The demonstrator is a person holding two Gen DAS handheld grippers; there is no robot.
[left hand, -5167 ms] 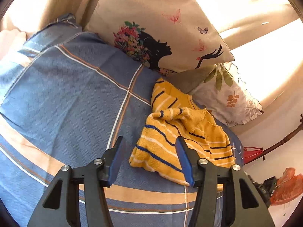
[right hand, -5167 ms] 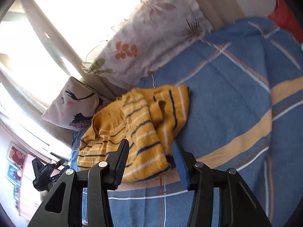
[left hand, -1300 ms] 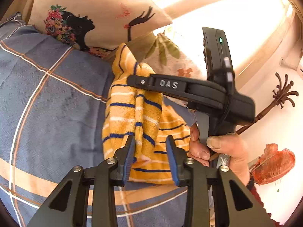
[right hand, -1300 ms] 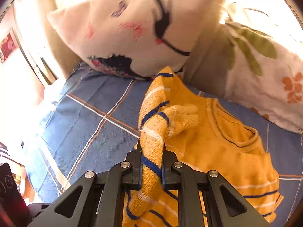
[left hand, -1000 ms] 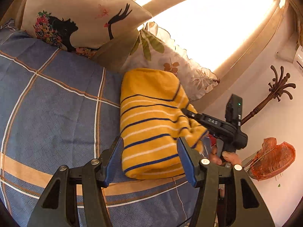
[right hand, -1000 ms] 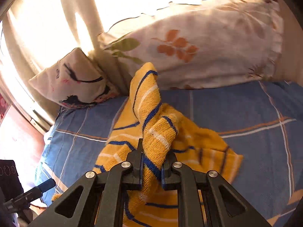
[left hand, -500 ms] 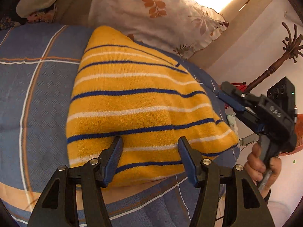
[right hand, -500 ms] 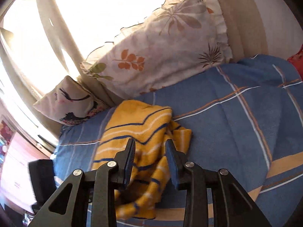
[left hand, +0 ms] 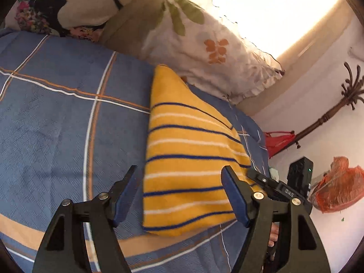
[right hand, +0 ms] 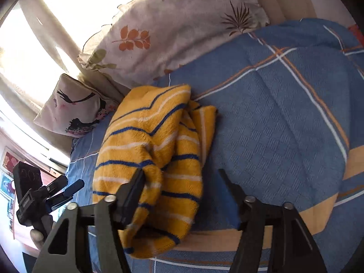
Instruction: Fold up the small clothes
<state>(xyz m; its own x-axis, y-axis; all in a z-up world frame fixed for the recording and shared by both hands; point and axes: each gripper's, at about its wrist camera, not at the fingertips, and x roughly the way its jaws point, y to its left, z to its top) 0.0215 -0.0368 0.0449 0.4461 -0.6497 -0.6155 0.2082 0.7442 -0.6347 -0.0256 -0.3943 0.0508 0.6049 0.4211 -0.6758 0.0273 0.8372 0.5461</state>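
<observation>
Yellow striped sweater (left hand: 186, 170) folded into a bundle at centre frame in the left wrist view, lying on the blue plaid bedspread (left hand: 56, 125). Left claw (left hand: 179, 195) spread wide at bottom centre, both pads apart from the knit, gripping nothing. Right claw (right hand: 182, 195) likewise gaping at the bottom of the right wrist view, left pad just beside or brushing the sweater's (right hand: 154, 154) lumpy near fold, right pad over bare bedspread (right hand: 284, 125); nothing held. Near hem of the bundle close above a tan band in the bedspread, lower centre. Wide open cloth to the left of the bundle in the left wrist view, and to the right of it in the right wrist view. Far tip of the sweater close under the leaf-print pillow (left hand: 211, 52), upper centre. Silhouette-print cushion (left hand: 68, 6) at upper left. Wooden coat stand (left hand: 329, 113) and orange bag (left hand: 336, 188) off the bed at right edge.
</observation>
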